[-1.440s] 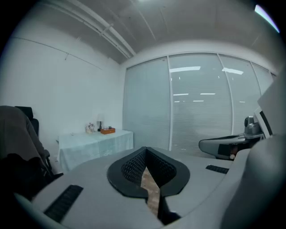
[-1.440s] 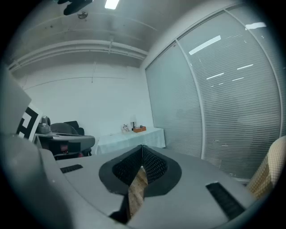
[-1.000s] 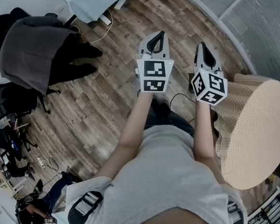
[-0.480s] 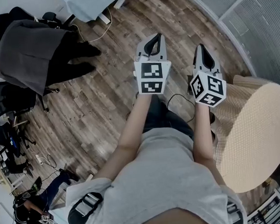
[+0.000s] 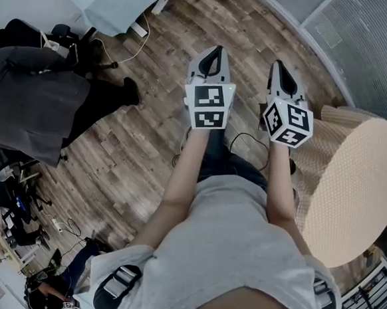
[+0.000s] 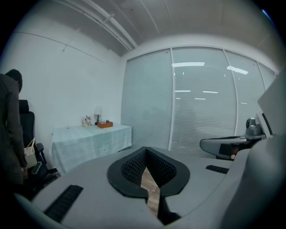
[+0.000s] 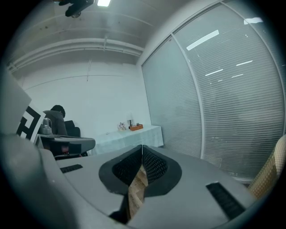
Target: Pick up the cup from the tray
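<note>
We hold the left gripper (image 5: 216, 54) and, at its three o'clock, the right gripper (image 5: 279, 67), jaws closed and empty, over the wooden floor (image 5: 146, 144).

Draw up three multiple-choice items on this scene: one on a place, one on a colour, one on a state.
1. In the head view, the round beige table stands:
A. at upper left
B. at right, beside the right gripper
C. between the two grippers

2. The tablecloth across the room is:
A. red
B. black
C. pale blue-green

3. The right gripper's jaws are:
A. shut, with nothing between them
B. wide apart
C. shut on a cup

Answers:
1 B, it fills the right edge of the head view.
2 C, as the left gripper view shows.
3 A, the right gripper view shows them closed on nothing.
</note>
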Demonstrator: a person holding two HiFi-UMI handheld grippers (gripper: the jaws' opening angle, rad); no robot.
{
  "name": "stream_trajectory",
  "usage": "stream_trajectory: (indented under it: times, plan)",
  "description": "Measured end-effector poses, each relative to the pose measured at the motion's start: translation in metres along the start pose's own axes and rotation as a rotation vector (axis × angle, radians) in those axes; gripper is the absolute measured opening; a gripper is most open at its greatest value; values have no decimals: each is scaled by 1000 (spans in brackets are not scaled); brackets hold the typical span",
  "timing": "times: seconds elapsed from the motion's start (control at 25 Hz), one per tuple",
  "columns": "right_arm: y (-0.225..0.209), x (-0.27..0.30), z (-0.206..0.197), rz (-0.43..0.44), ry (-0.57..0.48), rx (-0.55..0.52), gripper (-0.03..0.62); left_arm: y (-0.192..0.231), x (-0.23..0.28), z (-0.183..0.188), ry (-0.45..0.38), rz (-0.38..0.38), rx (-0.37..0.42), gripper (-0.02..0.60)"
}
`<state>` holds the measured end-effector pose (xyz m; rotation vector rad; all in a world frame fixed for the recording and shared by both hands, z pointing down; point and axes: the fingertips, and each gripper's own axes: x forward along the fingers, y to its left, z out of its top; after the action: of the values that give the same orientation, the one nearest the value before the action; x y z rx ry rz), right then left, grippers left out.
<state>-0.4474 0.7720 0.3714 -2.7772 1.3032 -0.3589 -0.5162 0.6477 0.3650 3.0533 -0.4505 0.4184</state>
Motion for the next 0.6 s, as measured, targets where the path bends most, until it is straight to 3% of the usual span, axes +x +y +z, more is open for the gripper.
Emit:
stream_trajectory:
  times: [0.6]
  plan:
    - [-10,180,58,-12,-38,-18,9,91,156,64,-37,-11,11,3]
